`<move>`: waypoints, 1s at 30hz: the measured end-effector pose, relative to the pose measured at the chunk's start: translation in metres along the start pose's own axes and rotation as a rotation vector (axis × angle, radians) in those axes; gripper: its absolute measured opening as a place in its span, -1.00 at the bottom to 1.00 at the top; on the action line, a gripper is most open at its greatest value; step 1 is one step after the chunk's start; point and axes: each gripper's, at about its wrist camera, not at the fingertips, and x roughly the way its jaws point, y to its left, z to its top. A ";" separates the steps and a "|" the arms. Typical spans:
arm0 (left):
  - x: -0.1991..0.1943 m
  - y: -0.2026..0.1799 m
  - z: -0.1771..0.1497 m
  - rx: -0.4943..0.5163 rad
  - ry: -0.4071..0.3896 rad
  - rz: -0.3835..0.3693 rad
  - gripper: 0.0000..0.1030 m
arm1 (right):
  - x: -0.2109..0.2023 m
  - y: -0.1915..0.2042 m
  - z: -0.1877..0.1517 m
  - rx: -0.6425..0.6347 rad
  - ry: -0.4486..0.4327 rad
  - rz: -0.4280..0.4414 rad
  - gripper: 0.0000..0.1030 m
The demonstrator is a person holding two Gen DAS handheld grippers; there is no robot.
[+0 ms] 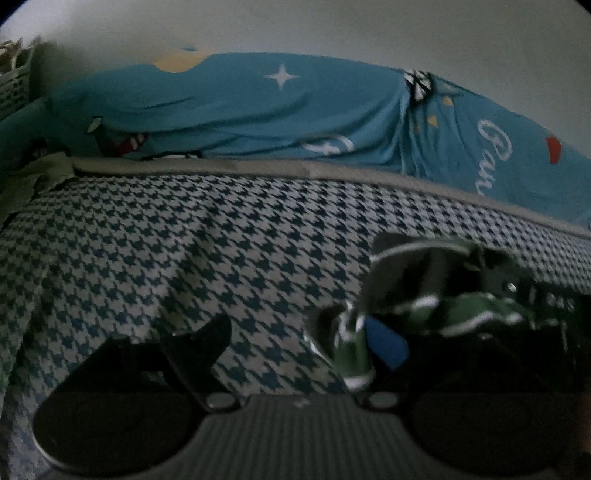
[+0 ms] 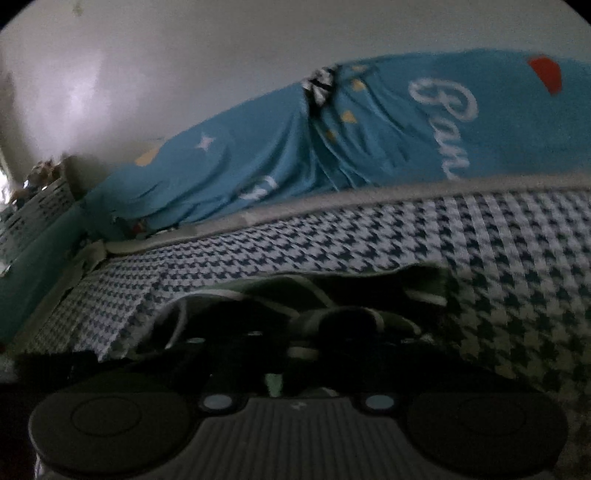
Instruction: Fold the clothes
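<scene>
Dark green-and-white striped garment bunched on the houndstooth bed cover, between the two hand-held grippers.

The striped garment [image 1: 443, 295] lies crumpled on the blue-and-white houndstooth cover [image 1: 184, 251], toward the right of the left wrist view; in the right wrist view it sits just ahead of the camera [image 2: 314, 295]. The left gripper [image 1: 291, 343] stands spread wide, one finger [image 1: 199, 343] bare over the cover, the other side lost against the cloth with a blue patch showing. The right gripper [image 2: 295, 343] is pressed nearly together in the dark folds; whether it pinches cloth is unclear. Behind, a teal printed quilt [image 1: 240, 103] is heaped against the pale wall [image 1: 332, 26], and a slotted basket [image 2: 33, 210] sits far left.
</scene>
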 end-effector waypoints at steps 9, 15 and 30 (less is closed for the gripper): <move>-0.024 0.032 0.017 -0.096 -0.086 0.046 0.68 | -0.052 0.054 -0.004 -0.182 -0.064 0.175 -0.73; -0.036 0.041 0.019 -0.129 -0.108 0.028 0.73 | -0.076 0.094 -0.036 -0.367 -0.010 0.270 -0.73; -0.035 0.012 -0.028 -0.066 0.019 -0.085 0.76 | -0.095 0.105 -0.091 -0.470 0.125 0.298 -0.59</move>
